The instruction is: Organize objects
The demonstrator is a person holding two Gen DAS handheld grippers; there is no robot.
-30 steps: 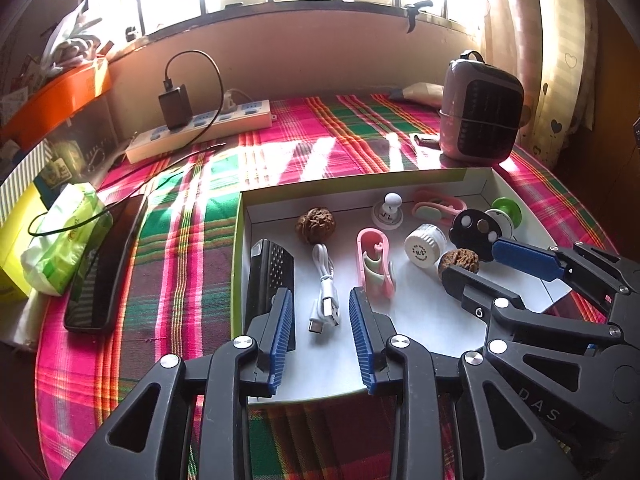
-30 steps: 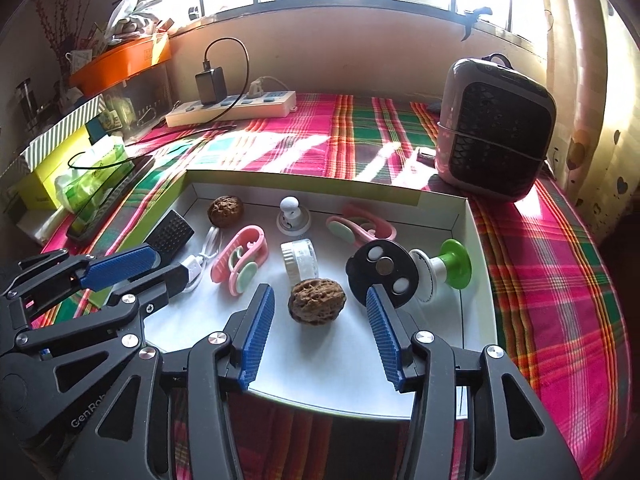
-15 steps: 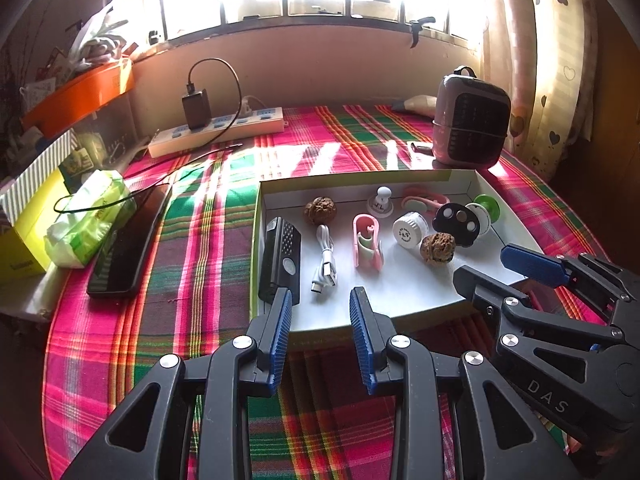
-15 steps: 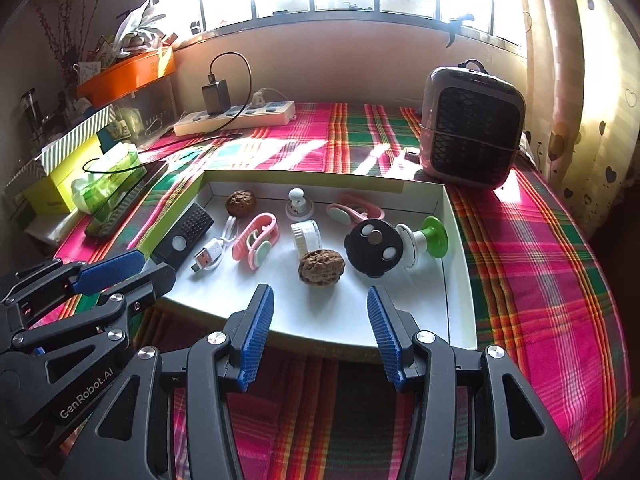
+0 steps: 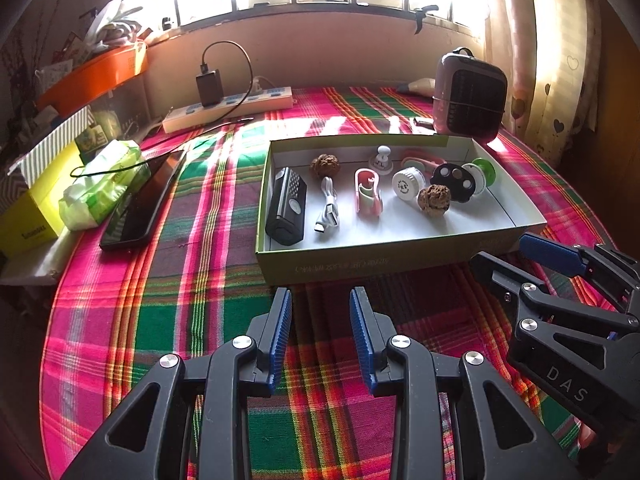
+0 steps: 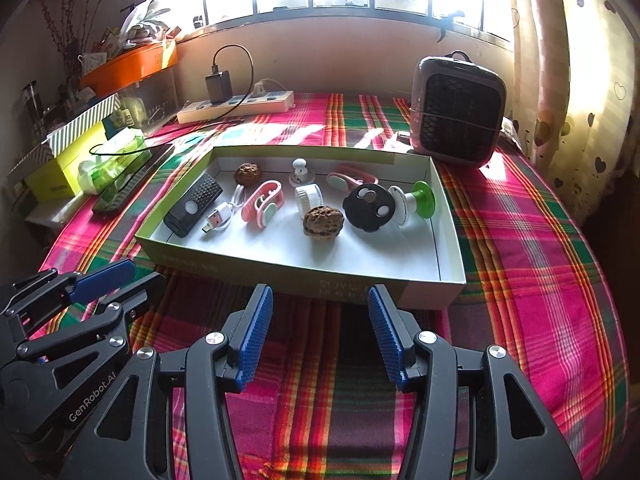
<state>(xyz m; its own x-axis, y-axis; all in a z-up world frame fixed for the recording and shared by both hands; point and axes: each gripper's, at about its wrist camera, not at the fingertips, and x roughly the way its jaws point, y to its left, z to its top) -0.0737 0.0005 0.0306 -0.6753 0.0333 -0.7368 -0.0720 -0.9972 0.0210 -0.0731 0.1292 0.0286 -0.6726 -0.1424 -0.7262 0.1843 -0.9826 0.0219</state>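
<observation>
A shallow green-sided box [image 5: 384, 262] [image 6: 360, 286] with a white floor sits on the plaid cloth. It holds a black remote [image 5: 287, 206], a white USB cable [image 5: 328, 212], a pink clip [image 5: 367, 192], two walnuts [image 5: 434, 198] [image 6: 247, 173], a white jar [image 6: 309, 197], a black disc [image 6: 370, 207] and a green-ended spool [image 6: 420, 202]. My left gripper [image 5: 320, 320] is open and empty, short of the box's near wall. My right gripper [image 6: 320, 322] is open and empty, also in front of the box.
A small grey heater [image 6: 458, 114] stands behind the box at the right. A power strip with a charger [image 5: 228, 106] lies at the back. A phone [image 5: 140, 204], a tissue pack [image 5: 104, 184] and a yellow box [image 5: 36, 204] lie at the left.
Both grippers have pulled back from over the box to in front of its near wall. Both stay open and empty. The objects in the box have not moved.
</observation>
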